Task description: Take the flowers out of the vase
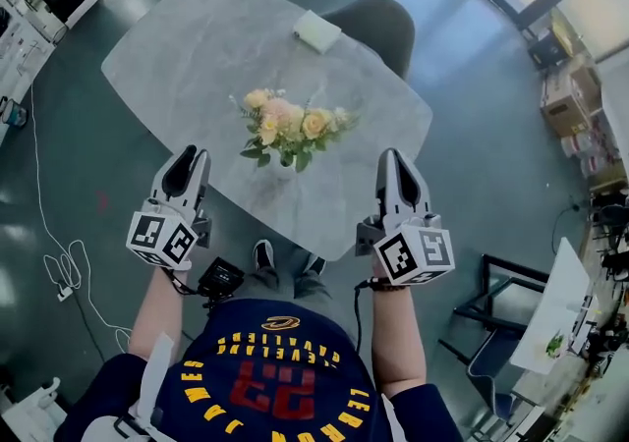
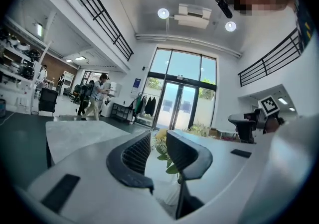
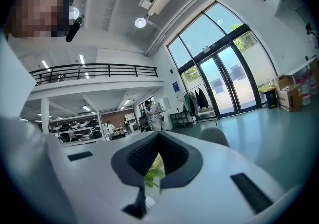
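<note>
Head view: the flowers (image 1: 290,126) stand near the middle of the grey table (image 1: 177,57), with bare top open on every side. The vase (image 1: 282,168) is almost buried under blooms and leaves. The left gripper (image 1: 185,157) and right gripper (image 1: 398,160) hang over the table's near edge, 1 on each side of the bouquet and well apart from it. A chair (image 1: 378,27) is tucked in at the far edge, beside a white pad (image 1: 316,30), and the person's arms are cut off at the bottom. Left gripper view: the left gripper (image 2: 158,136) has its jaws apart and released, nothing touching them. Yellow flowers (image 2: 160,141) and leaves show far off through the gap, with the rest hidden behind the jaws. Right gripper view: the right gripper (image 3: 158,134) has its tips met, clenched on nothing. Only a sliver of green leaves (image 3: 152,173) peeps through the slot below, and the vase cannot be made out here.
</note>
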Action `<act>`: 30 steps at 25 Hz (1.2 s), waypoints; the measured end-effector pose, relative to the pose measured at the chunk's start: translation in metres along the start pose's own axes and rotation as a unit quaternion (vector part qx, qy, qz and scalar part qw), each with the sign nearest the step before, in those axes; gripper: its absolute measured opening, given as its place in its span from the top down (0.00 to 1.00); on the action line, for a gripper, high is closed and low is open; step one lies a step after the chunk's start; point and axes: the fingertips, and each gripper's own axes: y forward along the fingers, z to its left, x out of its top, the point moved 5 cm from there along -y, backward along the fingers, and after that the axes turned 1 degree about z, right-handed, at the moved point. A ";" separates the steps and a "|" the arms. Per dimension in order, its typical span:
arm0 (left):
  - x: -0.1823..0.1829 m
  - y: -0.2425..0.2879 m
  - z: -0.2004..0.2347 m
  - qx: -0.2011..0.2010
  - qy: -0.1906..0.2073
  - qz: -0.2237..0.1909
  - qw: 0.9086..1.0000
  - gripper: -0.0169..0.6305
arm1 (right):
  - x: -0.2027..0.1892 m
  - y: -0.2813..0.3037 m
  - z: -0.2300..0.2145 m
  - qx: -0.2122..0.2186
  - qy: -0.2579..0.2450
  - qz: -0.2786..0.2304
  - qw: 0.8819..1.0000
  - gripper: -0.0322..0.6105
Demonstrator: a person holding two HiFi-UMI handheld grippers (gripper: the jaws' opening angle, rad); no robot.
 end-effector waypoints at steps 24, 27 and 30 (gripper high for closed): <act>-0.155 0.072 -0.076 -0.056 0.011 0.147 0.987 0.73 | -0.069 -0.014 -0.056 -0.015 0.065 0.049 0.997 0.94; -0.163 0.084 -0.075 -0.051 0.012 0.150 0.987 0.67 | -0.068 -0.015 -0.057 -0.020 0.066 0.049 0.996 0.94; -0.170 0.094 -0.068 -0.042 0.023 0.160 0.986 0.62 | -0.069 -0.015 -0.055 -0.026 0.066 0.051 0.996 0.94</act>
